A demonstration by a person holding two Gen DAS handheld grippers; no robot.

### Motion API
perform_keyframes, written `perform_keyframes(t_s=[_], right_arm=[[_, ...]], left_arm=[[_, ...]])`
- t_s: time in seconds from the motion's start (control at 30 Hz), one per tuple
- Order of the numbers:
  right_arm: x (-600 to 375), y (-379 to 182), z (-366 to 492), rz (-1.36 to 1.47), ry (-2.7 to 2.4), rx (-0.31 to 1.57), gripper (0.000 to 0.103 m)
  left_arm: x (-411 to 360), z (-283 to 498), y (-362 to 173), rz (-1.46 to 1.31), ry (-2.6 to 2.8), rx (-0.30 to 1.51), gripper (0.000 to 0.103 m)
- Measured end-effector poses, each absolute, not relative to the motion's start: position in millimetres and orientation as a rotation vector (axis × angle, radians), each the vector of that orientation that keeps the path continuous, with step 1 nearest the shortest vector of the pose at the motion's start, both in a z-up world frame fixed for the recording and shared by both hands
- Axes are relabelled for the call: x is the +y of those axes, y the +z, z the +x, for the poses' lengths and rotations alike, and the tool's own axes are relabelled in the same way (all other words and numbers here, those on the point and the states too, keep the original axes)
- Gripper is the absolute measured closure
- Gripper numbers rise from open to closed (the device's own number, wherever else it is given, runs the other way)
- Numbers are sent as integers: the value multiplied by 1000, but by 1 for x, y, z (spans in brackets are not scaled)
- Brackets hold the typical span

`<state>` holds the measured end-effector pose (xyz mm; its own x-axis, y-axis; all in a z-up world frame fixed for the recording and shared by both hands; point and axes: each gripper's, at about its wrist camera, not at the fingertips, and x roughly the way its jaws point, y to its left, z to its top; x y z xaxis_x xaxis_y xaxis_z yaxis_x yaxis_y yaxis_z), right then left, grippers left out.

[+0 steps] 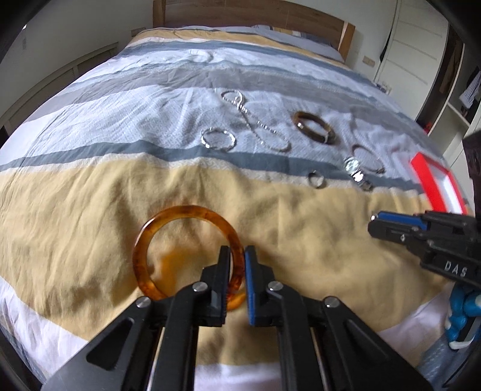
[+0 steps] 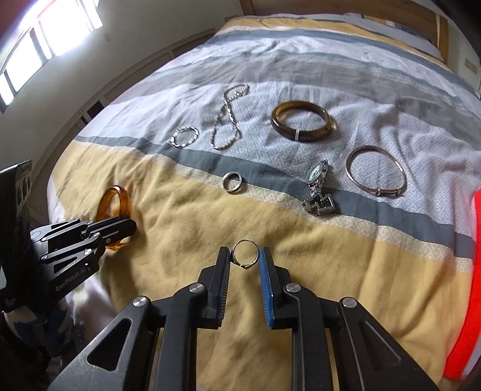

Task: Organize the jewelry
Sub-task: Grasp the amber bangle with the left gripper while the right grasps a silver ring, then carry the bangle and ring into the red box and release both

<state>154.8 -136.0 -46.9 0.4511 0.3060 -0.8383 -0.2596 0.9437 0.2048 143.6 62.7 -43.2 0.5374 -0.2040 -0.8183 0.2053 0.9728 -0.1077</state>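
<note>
Left claw (image 1: 237,255) grips amber bangle (image 1: 168,219) | nearby: band ring (image 1: 316,179), watch (image 1: 354,170)

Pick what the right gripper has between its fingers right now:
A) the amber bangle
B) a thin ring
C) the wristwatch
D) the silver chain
B: in the right wrist view the right gripper has a thin ring standing between its pads, touching both, while the amber bangle sits in the left gripper, and the wristwatch and silver chain lie on the bedspread.

bed: striped bedspread (image 1: 90,195) | wooden headboard (image 1: 240,15) | window (image 2: 45,27) | wardrobe (image 1: 415,45)
</note>
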Motion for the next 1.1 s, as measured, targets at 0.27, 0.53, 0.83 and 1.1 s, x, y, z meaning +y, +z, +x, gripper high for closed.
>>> perform_keyframes(t_s=[0.27, 0.53, 0.83, 1.1], right_arm=[[-153, -1, 118, 61, 321, 962, 83], [-186, 44, 74, 73, 262, 867, 83], [-259, 74, 28, 125, 138, 795, 83], [-334, 82, 1, 136, 11, 771, 83]], left_arm=[[61, 122, 1, -52, -274, 906, 95], [32, 90, 47, -48, -339, 838, 95], [-53, 61, 85, 17, -506, 803, 95], [-149, 53, 103, 78, -676, 785, 95]])
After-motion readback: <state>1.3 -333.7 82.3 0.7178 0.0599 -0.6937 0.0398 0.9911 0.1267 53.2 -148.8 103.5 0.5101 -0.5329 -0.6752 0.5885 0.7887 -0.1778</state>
